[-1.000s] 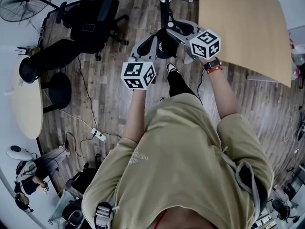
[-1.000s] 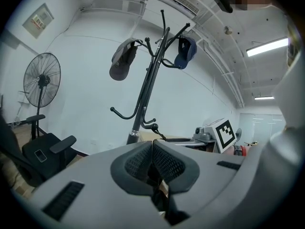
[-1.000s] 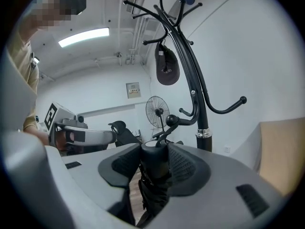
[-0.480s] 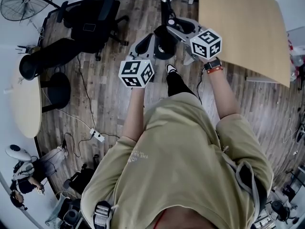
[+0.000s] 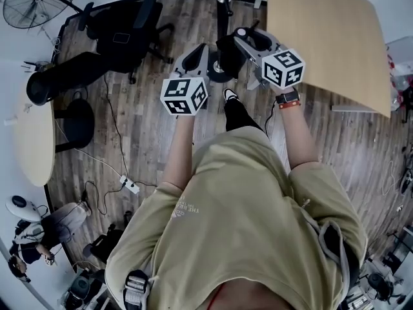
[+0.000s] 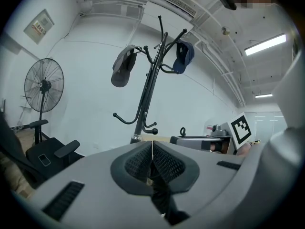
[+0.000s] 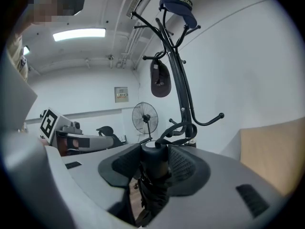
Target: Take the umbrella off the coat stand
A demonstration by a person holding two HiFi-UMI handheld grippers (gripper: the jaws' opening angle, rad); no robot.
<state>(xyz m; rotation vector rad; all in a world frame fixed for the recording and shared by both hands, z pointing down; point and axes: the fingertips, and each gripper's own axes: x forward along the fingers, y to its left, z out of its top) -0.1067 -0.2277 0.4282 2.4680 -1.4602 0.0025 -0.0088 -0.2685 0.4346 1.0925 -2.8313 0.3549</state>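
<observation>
The right hand-held gripper [image 7: 155, 154] pinches the umbrella [image 7: 152, 187], which hangs upright, its strap [image 7: 175, 132] reaching to the coat stand [image 7: 178, 80] just beyond. The left hand-held gripper [image 6: 152, 149] is pressed together, empty.

The coat stand [image 5: 222, 11] is cut off by the head view's top edge. The umbrella [image 7: 152, 185] is hidden lower down by the body of the right gripper [image 7: 153, 150]. The print on the wall notice [image 7: 121, 94] is too small to read.

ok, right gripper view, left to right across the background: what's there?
left gripper's marker cube → wall notice → standing fan → coat stand's pole → wooden board. The umbrella up front overlaps the middle, so it's left out.
</observation>
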